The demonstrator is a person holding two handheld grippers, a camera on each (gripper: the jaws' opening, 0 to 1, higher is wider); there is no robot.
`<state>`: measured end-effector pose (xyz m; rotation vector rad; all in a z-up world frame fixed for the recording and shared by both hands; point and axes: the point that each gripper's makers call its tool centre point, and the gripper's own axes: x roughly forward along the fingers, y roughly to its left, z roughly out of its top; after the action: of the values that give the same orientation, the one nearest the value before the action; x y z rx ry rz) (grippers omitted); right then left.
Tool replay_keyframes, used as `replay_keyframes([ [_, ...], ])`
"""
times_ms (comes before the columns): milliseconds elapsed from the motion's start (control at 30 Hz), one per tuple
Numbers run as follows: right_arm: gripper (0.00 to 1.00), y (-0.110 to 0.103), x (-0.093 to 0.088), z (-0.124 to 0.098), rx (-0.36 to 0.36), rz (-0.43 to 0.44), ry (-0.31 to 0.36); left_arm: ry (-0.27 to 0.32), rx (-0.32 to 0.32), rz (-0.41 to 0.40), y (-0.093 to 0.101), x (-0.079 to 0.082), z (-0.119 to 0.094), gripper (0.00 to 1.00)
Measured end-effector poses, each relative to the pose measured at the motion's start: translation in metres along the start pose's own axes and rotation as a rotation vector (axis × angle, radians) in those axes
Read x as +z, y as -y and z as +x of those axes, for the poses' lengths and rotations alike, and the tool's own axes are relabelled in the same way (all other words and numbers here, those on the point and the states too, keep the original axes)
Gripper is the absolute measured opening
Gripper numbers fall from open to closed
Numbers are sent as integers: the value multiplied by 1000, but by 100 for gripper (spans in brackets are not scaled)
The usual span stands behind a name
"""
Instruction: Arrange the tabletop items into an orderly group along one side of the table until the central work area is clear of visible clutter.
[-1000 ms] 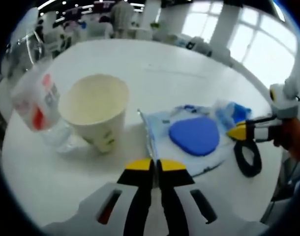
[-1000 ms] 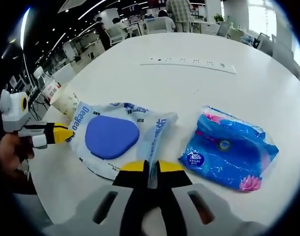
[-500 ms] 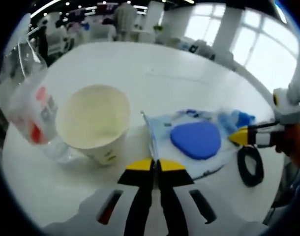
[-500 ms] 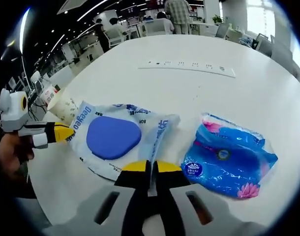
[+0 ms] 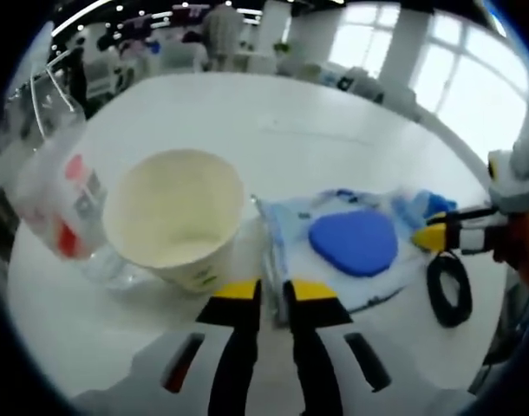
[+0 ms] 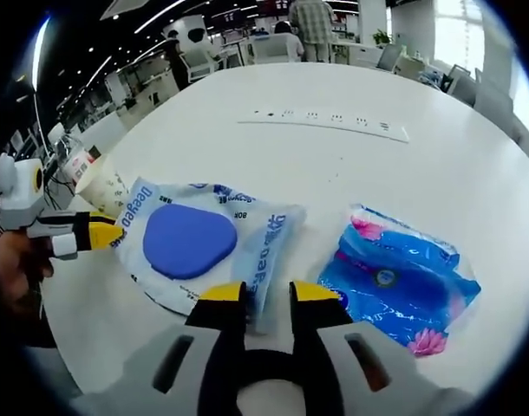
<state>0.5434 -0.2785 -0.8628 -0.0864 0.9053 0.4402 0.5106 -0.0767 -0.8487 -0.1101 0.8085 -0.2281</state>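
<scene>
A white and light-blue wet-wipes pack (image 5: 351,243) (image 6: 191,238) with a blue lid lies flat on the white table. My left gripper (image 5: 273,290) stands open at one end of it, the pack's edge lying between the jaws. At the opposite end my right gripper (image 6: 269,293) is open too, with the pack's corner in its gap. Left of the pack in the left gripper view stand a cream paper cup (image 5: 173,217) (image 6: 100,186) and a clear plastic bottle (image 5: 52,191). A blue tissue pack (image 6: 399,277) lies to the right of the wipes.
A black loop (image 5: 449,290) lies by the table edge under the right gripper (image 5: 442,236). A white power strip (image 6: 329,121) runs across the far tabletop (image 6: 247,95). A hand holds the left gripper (image 6: 91,236). Office desks, chairs and people fill the background.
Both grippers, shut on the wipes pack's edges before, have opened and let go. The pack now lies flat, a little closer to the cup.
</scene>
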Motion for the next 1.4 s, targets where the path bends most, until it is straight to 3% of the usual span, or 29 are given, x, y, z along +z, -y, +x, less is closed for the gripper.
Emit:
replay_keyframes([
  [400,27,-2,-6,-9,2,-6,-3,-13,-8,39,-1,-6,-13,20],
  [867,32,-8,-7,-29,34,-37,43,-6,-18,74,-4,-12,-34,24],
  [1033,39,-15,-9,-39,80,-21,75,2,-31,111,-3,-20,-47,30],
  [1400,49,-18,-22,-57,95,-41,88,22,-46,129,-9,-28,-65,39],
])
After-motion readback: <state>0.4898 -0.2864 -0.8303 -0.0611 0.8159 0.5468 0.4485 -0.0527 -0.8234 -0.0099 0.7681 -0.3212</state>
